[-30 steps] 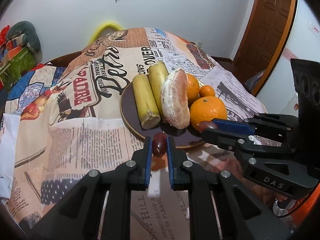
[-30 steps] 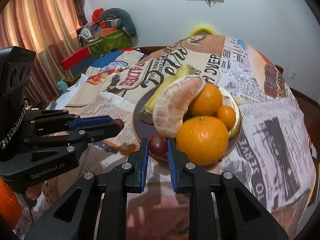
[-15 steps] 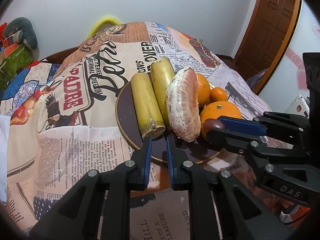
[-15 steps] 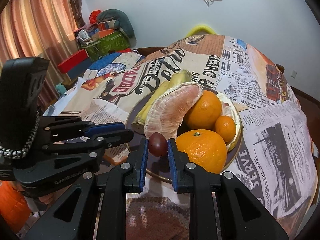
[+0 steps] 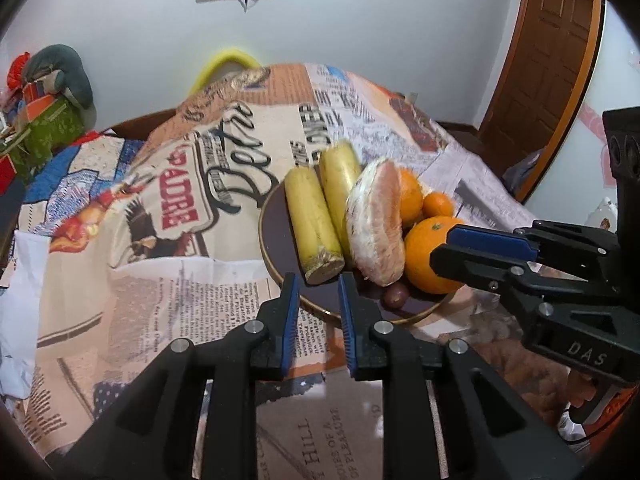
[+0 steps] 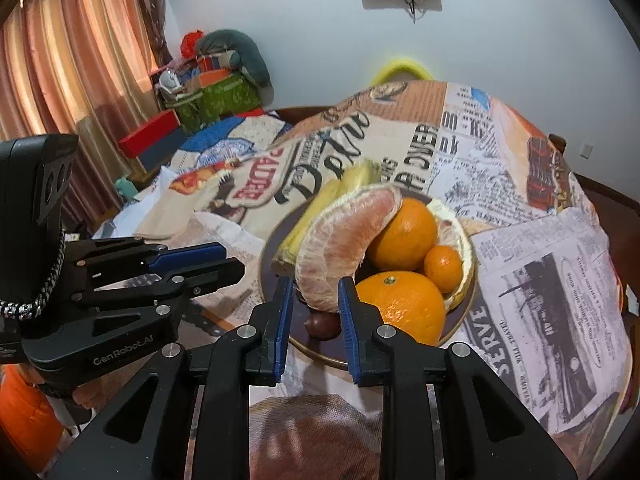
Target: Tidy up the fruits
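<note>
Even indoor light, soft shadows, strong fisheye bending, dark vignetted corners, slight motion blur.

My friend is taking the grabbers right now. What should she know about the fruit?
Left gripper: jaws open, empty, at the plate's near rim.
Right gripper: jaws open, empty, just above the small dark red fruit.
That fruit lies on the plate beside the peeled pomelo. Also on the plate: two bananas, two large oranges and a small one.
Done: all visible fruit is on the plate.
Left: probably just back both grippers away.
</note>
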`<state>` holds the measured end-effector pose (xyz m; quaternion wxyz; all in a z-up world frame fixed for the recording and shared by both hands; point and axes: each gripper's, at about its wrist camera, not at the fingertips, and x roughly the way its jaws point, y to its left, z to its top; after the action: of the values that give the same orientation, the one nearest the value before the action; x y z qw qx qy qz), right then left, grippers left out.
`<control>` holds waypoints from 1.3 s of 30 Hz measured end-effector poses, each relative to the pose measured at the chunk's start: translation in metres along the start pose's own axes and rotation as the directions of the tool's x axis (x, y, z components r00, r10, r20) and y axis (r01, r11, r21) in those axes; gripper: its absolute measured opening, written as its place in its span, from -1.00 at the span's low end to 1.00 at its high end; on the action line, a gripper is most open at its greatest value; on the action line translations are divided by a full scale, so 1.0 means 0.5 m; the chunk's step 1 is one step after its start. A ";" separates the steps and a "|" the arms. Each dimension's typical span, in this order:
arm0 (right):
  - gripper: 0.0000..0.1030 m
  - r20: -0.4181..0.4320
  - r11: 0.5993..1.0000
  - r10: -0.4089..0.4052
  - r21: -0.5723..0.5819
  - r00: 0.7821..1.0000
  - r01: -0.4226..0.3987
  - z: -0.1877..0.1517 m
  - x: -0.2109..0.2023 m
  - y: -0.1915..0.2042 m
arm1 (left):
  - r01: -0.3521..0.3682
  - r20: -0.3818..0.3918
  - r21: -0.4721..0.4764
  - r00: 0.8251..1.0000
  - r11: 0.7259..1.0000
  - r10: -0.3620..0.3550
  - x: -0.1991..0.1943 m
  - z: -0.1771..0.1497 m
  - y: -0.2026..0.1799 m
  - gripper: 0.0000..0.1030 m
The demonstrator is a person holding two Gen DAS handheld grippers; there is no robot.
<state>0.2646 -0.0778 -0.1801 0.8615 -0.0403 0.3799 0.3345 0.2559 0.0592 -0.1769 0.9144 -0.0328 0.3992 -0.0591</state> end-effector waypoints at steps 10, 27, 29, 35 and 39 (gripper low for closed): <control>-0.59 0.218 0.998 -0.051 -0.010 0.975 0.054 0.026 -0.217 0.043 | -0.032 0.272 0.030 0.962 0.999 0.022 -0.243 0.038 -0.071 -0.62; 0.42 0.561 0.985 -0.149 0.009 0.814 0.174 -0.028 -0.507 0.169 | -0.089 0.596 0.058 0.802 0.994 0.037 -0.567 -0.025 -0.189 0.72; 0.67 0.577 0.976 -0.187 0.022 0.795 0.215 -0.029 -0.501 0.178 | -0.095 0.608 0.060 0.793 0.994 0.039 -0.575 -0.034 -0.194 0.84; 1.00 0.603 0.963 -0.242 0.057 0.760 0.262 -0.032 -0.504 0.183 | -0.105 0.628 0.054 0.777 0.993 0.048 -0.593 -0.057 -0.203 0.98; 1.00 0.604 0.964 -0.243 0.062 0.759 0.260 -0.039 -0.517 0.183 | -0.103 0.630 0.044 0.775 0.994 0.053 -0.593 -0.060 -0.202 0.98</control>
<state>0.0709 -0.1544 -0.0009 0.9738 0.0073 0.0707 0.2159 0.0255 -0.0015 0.0286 0.9973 0.0005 0.0707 -0.0221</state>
